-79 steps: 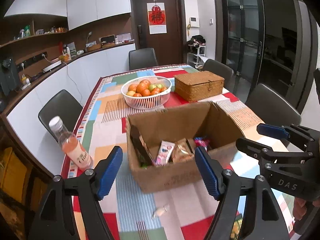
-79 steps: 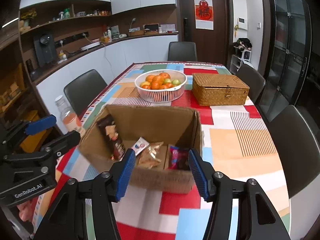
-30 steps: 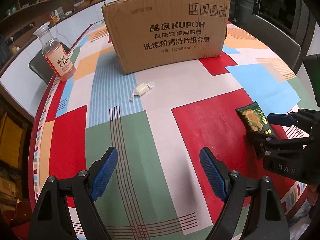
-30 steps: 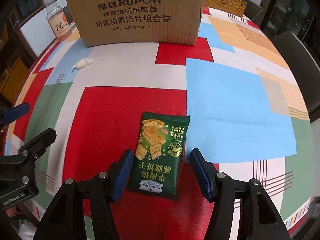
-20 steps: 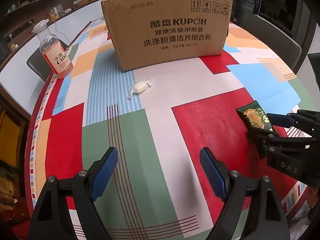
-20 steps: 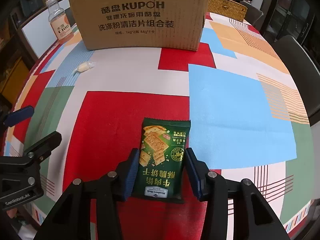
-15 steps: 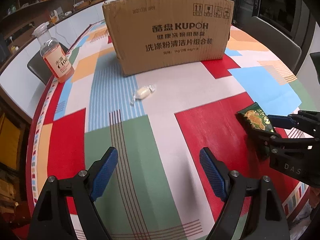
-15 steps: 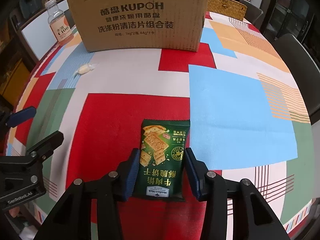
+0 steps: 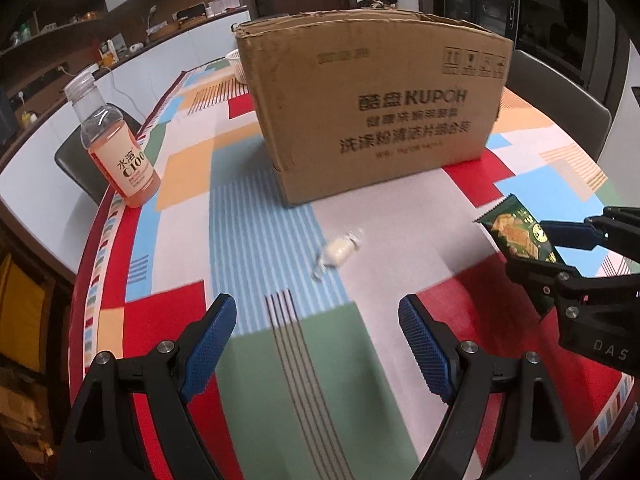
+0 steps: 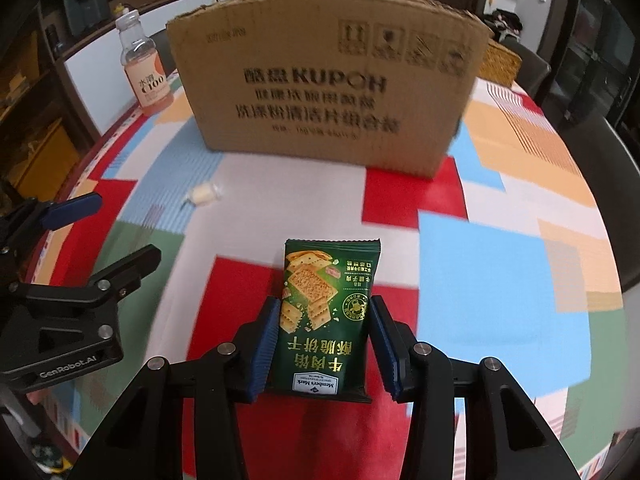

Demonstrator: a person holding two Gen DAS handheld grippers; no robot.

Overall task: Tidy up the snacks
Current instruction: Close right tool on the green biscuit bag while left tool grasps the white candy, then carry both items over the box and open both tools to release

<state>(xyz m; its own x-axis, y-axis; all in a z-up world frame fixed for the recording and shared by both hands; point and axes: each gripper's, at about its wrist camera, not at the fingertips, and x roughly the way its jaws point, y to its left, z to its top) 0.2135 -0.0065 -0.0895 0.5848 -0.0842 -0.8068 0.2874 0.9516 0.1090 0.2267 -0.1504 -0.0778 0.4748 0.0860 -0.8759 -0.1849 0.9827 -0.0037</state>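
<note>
Cracker packet, green foil (image 10: 326, 316), clamped in my right tongs (image 10: 325, 350) above the desk (image 10: 500, 280).
My left tongs (image 9: 316, 344) hang apart, holding nothing, over the patchwork cloth; a small white wrapped candy (image 9: 338, 251) lies ahead of them, and the brown printed cardboard box (image 10: 324, 92) stands beyond, an orange drink bottle (image 9: 116, 152) at its left.

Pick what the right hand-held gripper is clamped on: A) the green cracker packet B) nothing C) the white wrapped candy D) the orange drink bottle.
A: the right hand-held gripper has both blue pads pressed against the sides of the green cracker packet.
</note>
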